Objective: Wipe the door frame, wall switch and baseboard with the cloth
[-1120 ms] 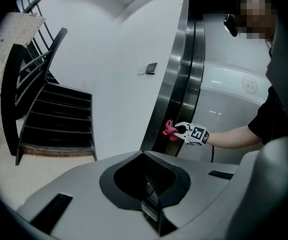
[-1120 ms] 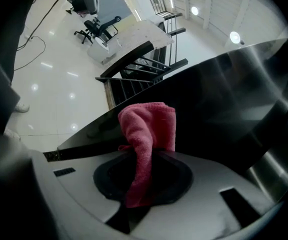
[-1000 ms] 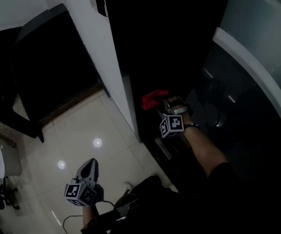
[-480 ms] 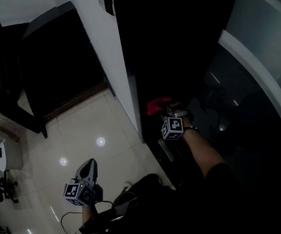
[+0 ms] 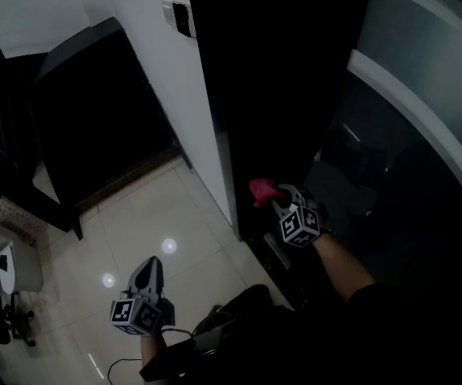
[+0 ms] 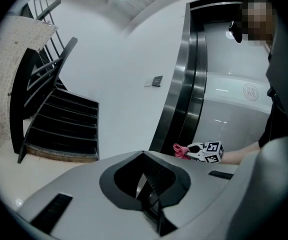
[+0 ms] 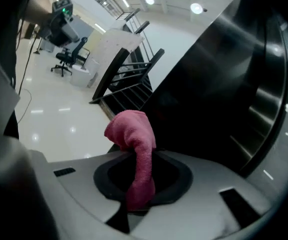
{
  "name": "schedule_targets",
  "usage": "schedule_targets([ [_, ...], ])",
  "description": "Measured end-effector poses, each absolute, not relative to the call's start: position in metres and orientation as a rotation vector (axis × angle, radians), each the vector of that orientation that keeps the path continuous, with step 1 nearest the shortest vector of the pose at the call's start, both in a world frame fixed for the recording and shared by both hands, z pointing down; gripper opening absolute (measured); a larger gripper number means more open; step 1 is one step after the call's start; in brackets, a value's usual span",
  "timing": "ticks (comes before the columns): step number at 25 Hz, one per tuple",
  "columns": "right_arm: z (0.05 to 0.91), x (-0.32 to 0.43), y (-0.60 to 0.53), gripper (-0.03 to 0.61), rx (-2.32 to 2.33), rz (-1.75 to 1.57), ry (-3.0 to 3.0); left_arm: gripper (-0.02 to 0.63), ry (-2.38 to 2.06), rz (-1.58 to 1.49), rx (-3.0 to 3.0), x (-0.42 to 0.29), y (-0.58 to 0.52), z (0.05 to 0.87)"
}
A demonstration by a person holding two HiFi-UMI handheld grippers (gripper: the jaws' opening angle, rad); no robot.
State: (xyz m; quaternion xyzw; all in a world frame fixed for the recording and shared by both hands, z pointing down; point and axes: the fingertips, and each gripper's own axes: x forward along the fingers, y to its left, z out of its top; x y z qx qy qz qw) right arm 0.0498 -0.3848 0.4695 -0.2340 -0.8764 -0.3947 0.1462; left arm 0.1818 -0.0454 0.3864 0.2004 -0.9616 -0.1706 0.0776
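Pink cloth (image 7: 130,129), bunched and drooping, clamped in right gripper (image 7: 138,183) by dark door frame (image 5: 283,95); left gripper (image 6: 145,183) jaws closed, empty.

No legible txt; round emblem (image 6: 250,91) too blurry to read.

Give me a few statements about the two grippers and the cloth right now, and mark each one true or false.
The right gripper is shut on the pink cloth. True.
The left gripper holds a second cloth. False: its jaws are together with nothing between them.
The wall switch sits on the white wall beside the dark door frame. True.
The cloth is on the wall switch. False: it is low by the door frame, far from the switch.
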Motion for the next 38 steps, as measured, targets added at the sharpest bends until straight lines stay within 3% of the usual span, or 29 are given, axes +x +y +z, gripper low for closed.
schedule_targets([
  [10,0.402,0.138,-0.365,0.06,-0.682,-0.104,-2.921,-0.003,-3.027,-0.545,0.513,0.194,-0.011,0.374],
  [18,0.392,0.141,-0.343,0.06,-0.715,-0.076,-2.941,-0.003,-3.052,-0.502,0.473,0.204,0.013,0.377],
  [27,0.37,0.128,-0.293,0.06,-0.827,-0.078,-2.967,-0.003,-3.036,-0.672,0.541,0.209,0.022,0.362],
  [30,0.372,0.12,-0.282,0.06,-0.851,-0.076,-2.949,-0.003,-3.057,-0.591,0.48,0.211,0.04,0.367],
  [38,0.381,0.09,-0.205,0.06,-0.979,-0.053,-2.897,-0.003,-3.104,-0.743,0.342,0.224,0.11,0.362],
])
